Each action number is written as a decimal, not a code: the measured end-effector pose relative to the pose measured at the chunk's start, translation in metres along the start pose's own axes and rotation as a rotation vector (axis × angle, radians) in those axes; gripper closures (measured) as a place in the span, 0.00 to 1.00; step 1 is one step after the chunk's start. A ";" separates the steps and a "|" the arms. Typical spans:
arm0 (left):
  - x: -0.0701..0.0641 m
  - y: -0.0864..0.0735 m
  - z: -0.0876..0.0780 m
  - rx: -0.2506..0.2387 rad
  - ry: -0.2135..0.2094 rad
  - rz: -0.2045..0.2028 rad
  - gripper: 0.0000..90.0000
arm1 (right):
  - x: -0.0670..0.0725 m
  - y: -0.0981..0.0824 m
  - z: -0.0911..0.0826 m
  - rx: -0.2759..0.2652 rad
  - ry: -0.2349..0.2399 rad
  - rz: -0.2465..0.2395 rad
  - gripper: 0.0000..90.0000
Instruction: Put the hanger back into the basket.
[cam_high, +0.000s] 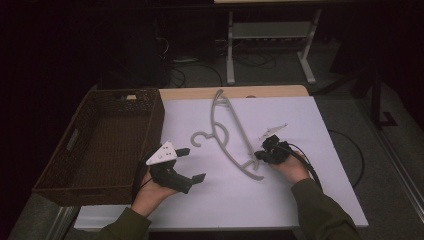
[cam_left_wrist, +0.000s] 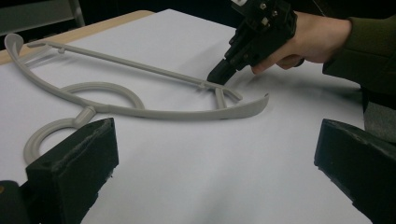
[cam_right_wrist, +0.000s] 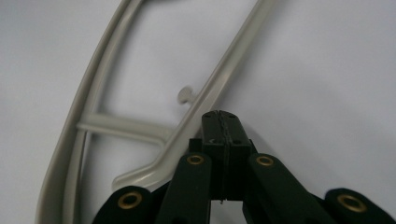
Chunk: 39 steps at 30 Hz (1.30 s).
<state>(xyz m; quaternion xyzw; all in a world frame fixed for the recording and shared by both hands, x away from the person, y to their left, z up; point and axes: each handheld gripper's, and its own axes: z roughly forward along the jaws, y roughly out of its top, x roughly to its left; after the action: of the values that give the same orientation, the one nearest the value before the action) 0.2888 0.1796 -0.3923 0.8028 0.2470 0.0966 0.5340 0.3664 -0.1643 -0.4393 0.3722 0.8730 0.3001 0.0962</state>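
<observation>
At the left of the high view a dark woven basket (cam_high: 100, 145) sits on the white counter (cam_high: 280, 195), with the left gripper (cam_high: 191, 164) just beside its near corner, held in the person's left hand (cam_high: 150, 192); its fingers stand wide apart with nothing between them, which the left gripper view confirms, the two black fingers (cam_left_wrist: 74, 163) framing bare counter (cam_left_wrist: 196, 177); further right lies the grey plastic hanger (cam_high: 232, 135), flat on the counter near its middle, hook toward the basket; the left gripper view shows its curved hook and long bar (cam_left_wrist: 140, 67) low across the sheet; at the hanger's near end the right gripper (cam_high: 260, 155) comes down in the right hand (cam_high: 292, 167); the left gripper view shows its tip (cam_left_wrist: 219, 74) touching the bar; the right gripper view shows the fingers (cam_right_wrist: 222, 135) closed together, their tip against the hanger bar (cam_right_wrist: 219, 79) beside a small peg, though whether the bar is pinched cannot be told.
</observation>
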 end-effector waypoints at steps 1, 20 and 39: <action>0.000 0.000 0.000 0.000 0.000 -0.002 0.00 | 0.001 0.000 0.000 0.003 0.013 -0.001 0.99; 0.002 0.000 0.002 0.003 0.000 -0.007 0.00 | 0.066 0.024 0.019 -0.038 0.224 -0.156 0.99; 0.005 0.000 0.006 0.002 -0.017 -0.012 0.00 | 0.015 0.144 0.065 -0.081 -0.006 -0.113 0.99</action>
<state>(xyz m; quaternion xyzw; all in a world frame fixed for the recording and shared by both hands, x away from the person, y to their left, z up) 0.2954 0.1767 -0.3952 0.8028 0.2472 0.0862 0.5357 0.4663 -0.0467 -0.4048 0.3190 0.8794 0.3283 0.1309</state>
